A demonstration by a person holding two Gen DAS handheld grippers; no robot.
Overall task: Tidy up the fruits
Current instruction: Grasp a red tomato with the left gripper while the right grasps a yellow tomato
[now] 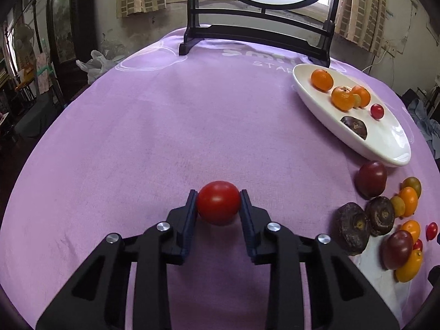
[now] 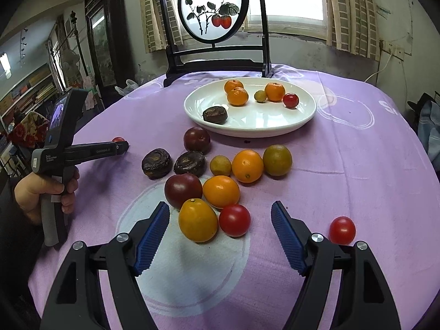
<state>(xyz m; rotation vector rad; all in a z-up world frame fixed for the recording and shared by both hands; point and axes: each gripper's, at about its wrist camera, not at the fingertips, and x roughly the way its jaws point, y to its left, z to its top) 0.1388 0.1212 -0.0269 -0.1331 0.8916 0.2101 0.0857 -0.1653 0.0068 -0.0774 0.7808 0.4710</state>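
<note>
- The right gripper (image 2: 220,236) hangs with fingers wide over the near cluster; closing here could catch both the yellow tomato (image 2: 197,219) and the red cherry tomato (image 2: 234,220), which touch, and one may roll toward the near edge of the worktop (image 2: 357,165).
- The left gripper (image 1: 219,206) holds a red tomato (image 1: 218,202) by its smooth sides, near the left edge; squeezing may burst it, slackening may drop it.
- The white plate (image 2: 275,129), farther back, already carries fruit; a careless release could knock them.

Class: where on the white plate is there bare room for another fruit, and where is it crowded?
Free: the plate's near half, right of the dark fruit and below the red tomato. Crowded: the far side, where the oranges and small green fruit cluster.
</note>
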